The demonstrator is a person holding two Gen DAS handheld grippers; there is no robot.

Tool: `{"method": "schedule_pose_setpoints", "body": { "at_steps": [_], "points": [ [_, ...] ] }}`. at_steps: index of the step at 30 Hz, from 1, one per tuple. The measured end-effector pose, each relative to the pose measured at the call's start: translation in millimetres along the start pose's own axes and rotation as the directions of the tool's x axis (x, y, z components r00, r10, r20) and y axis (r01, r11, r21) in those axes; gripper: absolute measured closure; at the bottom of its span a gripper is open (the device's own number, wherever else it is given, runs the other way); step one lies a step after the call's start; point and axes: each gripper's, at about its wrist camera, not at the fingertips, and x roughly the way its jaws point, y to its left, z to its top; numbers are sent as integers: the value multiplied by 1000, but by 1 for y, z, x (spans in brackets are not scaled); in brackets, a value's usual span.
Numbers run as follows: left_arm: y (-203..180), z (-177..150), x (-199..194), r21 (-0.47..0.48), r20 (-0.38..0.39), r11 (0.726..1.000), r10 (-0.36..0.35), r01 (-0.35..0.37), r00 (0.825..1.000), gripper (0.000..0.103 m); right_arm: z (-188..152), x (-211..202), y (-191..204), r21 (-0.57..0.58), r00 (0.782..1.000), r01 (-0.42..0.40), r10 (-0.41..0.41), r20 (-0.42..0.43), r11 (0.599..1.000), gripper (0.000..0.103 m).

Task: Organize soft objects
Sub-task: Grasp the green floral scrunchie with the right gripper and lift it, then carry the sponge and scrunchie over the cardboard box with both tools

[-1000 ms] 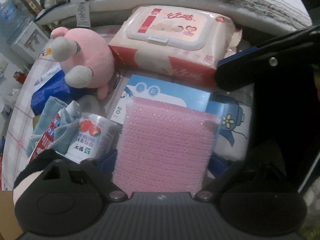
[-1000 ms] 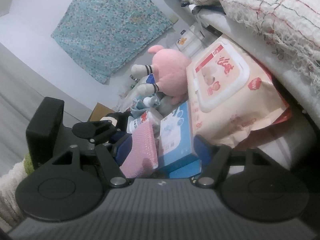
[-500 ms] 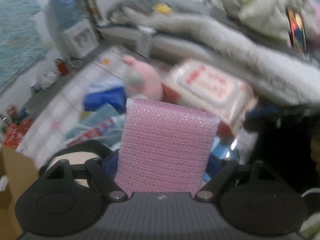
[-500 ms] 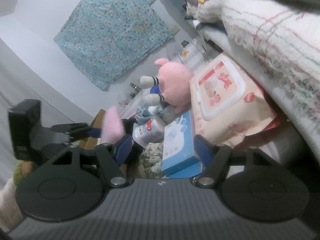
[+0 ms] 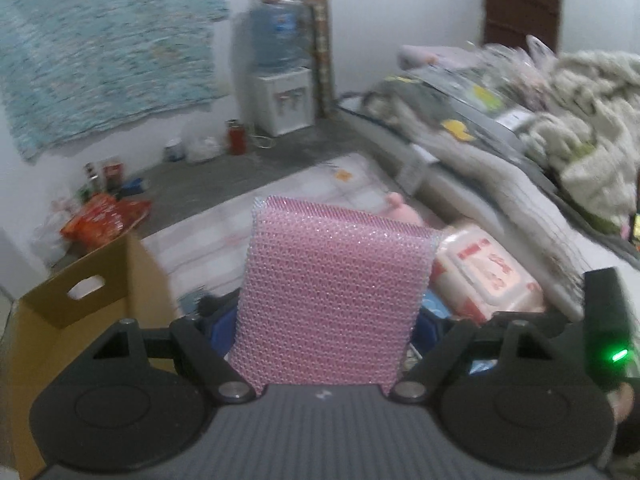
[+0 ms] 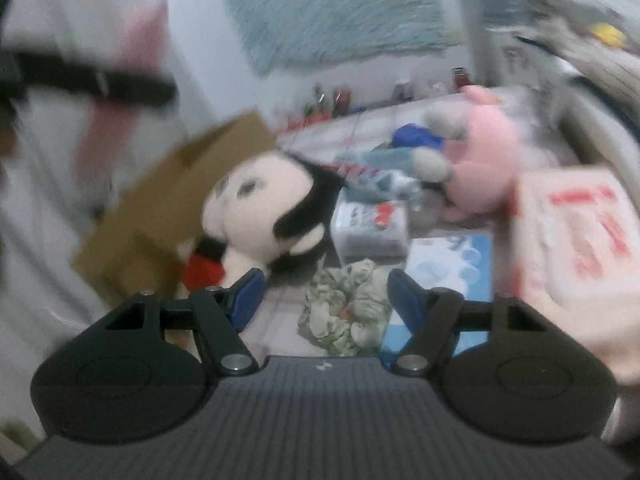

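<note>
Left gripper (image 5: 326,322): lifted with sponge (image 5: 336,300) off the pile, now beside box (image 5: 80,300).
Right gripper (image 6: 322,292): swung over scrunchie (image 6: 346,306).

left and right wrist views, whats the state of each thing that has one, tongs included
left tongs: shut on the pink sponge
pink sponge: held upright, lifted
right tongs: open, empty
cardboard box: open at the top
wipes pack: lying flat, lid shut
mouse plush: lying on its side
pink plush: lying among the clutter
scrunchie: lying loose between the right tongs
</note>
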Motion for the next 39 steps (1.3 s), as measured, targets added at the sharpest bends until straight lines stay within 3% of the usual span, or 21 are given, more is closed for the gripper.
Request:
{"method": "schedule_pose_setpoints", "body": {
  "at_steps": [7,12,13,15,18,28,34,39],
  "points": [
    [28,-20,-18,-79,18,996,41,-40,999,19,-2,70,27,-314,978,115,-162,-129,943,35],
    [43,-31,-21,-134,25,990,43,-39,999,19,-7,98,32,-395,955,137,-227,-192,908,41],
    [47,-34,-23,-144,28,989,44,-39,999,19,-8,102,32,-395,950,137,-233,-209,909,43],
    [53,-37,-27,-165,35,985,48,-42,998,19,-6,104,29,-359,948,116,-211,-240,926,65],
    [62,-44,-35,-188,48,981,50,-40,998,19,0,102,29,-318,943,132,-218,-251,939,75],
    [81,-61,-73,-252,127,968,55,-21,990,19,13,29,42,-143,963,202,-223,-151,969,76],
    [94,-75,-103,-289,180,957,85,-30,980,19,23,-22,73,-86,980,186,-191,-61,979,76],
    [113,-89,-133,-332,214,941,146,-69,966,19,40,-53,112,-108,992,122,-122,13,987,76]
  ]
}}
